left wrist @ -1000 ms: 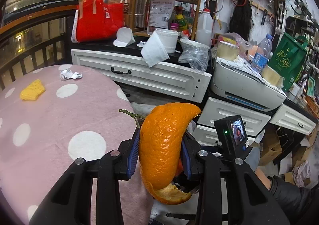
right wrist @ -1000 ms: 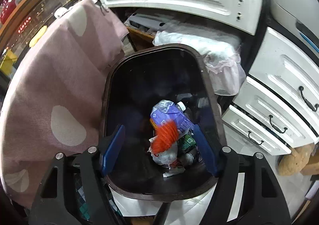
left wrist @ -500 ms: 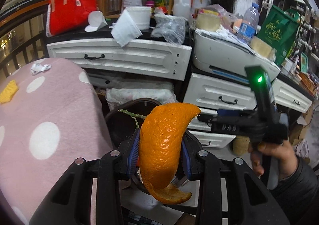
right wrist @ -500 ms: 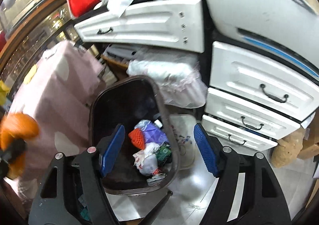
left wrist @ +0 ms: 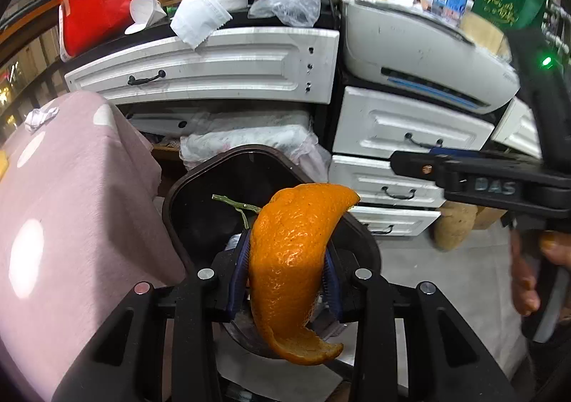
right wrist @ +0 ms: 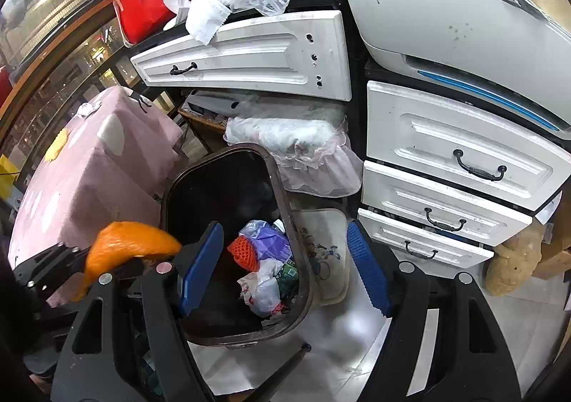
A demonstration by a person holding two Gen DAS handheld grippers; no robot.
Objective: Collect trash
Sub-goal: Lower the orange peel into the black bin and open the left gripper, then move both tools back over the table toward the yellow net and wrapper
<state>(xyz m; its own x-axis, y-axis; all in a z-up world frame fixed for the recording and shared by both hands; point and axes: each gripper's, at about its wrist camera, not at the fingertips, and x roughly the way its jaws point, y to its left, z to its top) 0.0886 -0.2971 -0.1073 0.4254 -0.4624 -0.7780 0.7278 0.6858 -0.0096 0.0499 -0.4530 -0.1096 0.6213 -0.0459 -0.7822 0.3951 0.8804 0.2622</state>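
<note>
The left gripper [left wrist: 285, 270] was clamped on a curled orange peel [left wrist: 292, 259], held above the near rim of the dark trash bin [right wrist: 285, 188]. The right gripper [right wrist: 285, 266] stood wide open, holding nothing, over the bin's right side.

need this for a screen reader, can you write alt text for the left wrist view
The left gripper is shut on a curled orange peel above a dark trash bin on the floor. A pink polka-dot cloth lies left, white drawers stand behind, and the open right gripper reaches in from the right.
</note>
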